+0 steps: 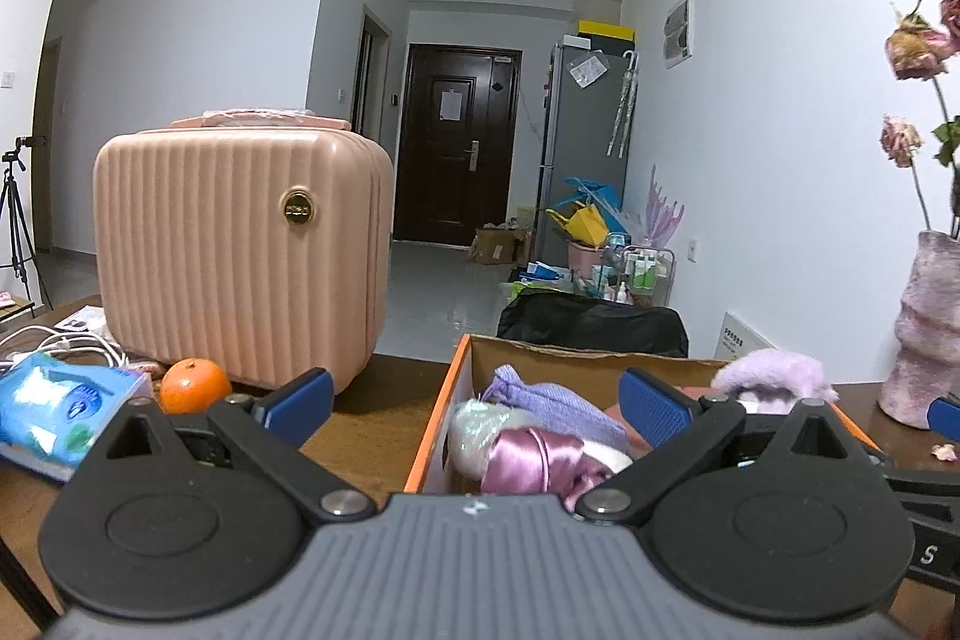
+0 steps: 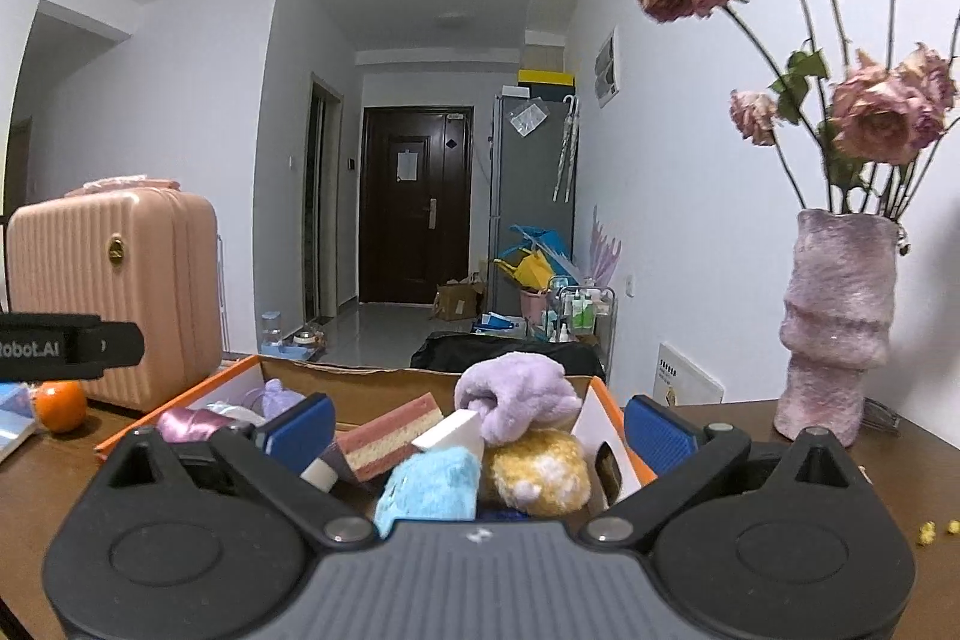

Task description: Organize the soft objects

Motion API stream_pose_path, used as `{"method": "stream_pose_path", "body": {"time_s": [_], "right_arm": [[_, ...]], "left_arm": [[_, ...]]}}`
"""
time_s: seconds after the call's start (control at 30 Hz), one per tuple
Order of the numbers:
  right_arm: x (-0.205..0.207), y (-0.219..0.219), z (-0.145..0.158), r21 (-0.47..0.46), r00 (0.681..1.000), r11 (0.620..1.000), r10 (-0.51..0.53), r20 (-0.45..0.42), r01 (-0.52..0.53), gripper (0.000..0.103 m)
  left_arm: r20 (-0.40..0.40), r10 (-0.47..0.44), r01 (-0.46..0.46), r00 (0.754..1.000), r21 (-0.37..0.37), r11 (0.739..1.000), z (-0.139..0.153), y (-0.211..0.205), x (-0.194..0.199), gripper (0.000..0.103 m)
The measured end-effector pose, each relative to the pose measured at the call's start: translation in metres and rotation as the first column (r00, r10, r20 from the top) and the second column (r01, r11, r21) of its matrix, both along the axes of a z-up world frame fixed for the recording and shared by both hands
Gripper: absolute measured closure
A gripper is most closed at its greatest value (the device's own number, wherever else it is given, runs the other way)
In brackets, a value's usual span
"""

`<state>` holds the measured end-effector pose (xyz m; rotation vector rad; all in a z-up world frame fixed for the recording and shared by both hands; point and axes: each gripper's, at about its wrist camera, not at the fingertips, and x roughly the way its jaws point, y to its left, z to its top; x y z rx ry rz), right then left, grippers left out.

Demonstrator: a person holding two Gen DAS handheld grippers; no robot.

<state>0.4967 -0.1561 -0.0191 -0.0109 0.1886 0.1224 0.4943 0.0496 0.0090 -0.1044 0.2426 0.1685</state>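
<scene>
Two handheld grippers are pointing across a dark brown wooden table [image 1: 372, 436] toward an open cardboard box with orange outer walls [image 1: 441, 400], which is holding the soft things.

The left gripper [image 1: 474, 400] is hovering at the box's near left corner with its blue-padded jaws standing wide apart and nothing between them. Just beyond it inside the box are lying a lilac knitted pouch [image 1: 552, 400], a shiny pink satin cloth [image 1: 534, 460] and a pale iridescent bundle [image 1: 480, 424]. A fluffy lilac plush [image 1: 774, 370] is sitting at the box's far right.

The right gripper [image 2: 480, 424] is hovering over the box's near right end, its jaws also spread wide and gripping nothing. Between and beyond its fingers are piled that fluffy lilac plush [image 2: 516, 400], a fuzzy light-blue toy [image 2: 432, 484], a fuzzy yellow toy [image 2: 540, 466], a pink-and-cream layered sponge block [image 2: 390, 430] and a white foam wedge [image 2: 450, 430].

To the left of the box are standing a ribbed pink hard-shell case [image 1: 240, 256], an orange fruit [image 1: 195, 385] and a blue tissue pack [image 1: 66, 406]. To the right, a mottled pink vase [image 2: 834, 328] is holding dried pink roses [image 2: 876, 112].
</scene>
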Motion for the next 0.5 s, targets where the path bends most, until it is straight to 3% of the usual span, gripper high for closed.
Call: {"method": "stream_pose_path", "body": {"time_s": [0.5], "right_arm": [[-0.127, -0.030, 0.008, 0.041, 0.999, 0.999, 0.002, 0.034, -0.003, 0.000]], "left_arm": [[0.013, -0.027, 0.027, 1.000, 0.031, 0.999, 0.002, -0.003, -0.119, 0.000]]}}
